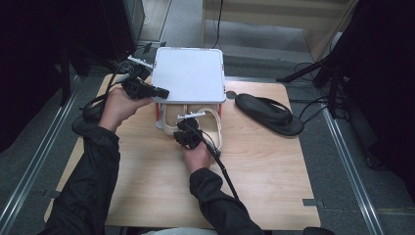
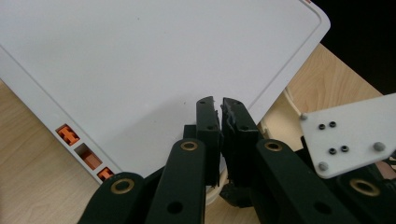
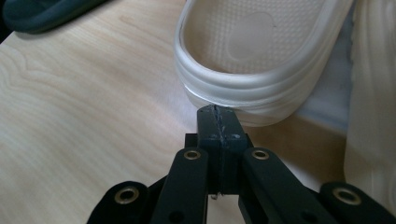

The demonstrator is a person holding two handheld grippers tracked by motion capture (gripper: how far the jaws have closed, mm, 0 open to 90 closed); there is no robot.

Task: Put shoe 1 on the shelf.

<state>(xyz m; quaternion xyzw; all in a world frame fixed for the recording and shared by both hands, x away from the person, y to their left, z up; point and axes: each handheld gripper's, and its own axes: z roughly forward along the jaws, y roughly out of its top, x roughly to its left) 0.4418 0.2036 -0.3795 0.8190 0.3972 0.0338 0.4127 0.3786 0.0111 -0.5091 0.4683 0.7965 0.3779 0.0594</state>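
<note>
A white shelf box with a flat white top (image 1: pixel 190 73) and orange legs stands at the back of the wooden table (image 1: pixel 147 186). A pair of cream slippers (image 1: pixel 215 128) lies under its front edge. My left gripper (image 1: pixel 164 92) is shut, its tips over the near edge of the white top (image 2: pixel 140 60). My right gripper (image 1: pixel 188 129) is shut too. In the right gripper view its tips (image 3: pixel 217 110) touch the rounded rim of one cream slipper (image 3: pixel 261 42), with nothing between them. The other cream slipper (image 3: pixel 373 116) lies beside it.
A black flip-flop (image 1: pixel 269 113) lies on the table to the right of the box, and its edge shows in the right gripper view (image 3: pixel 42 11). Orange clips (image 2: pixel 67 135) sit along the top's side. Cables and dark stands surround the table.
</note>
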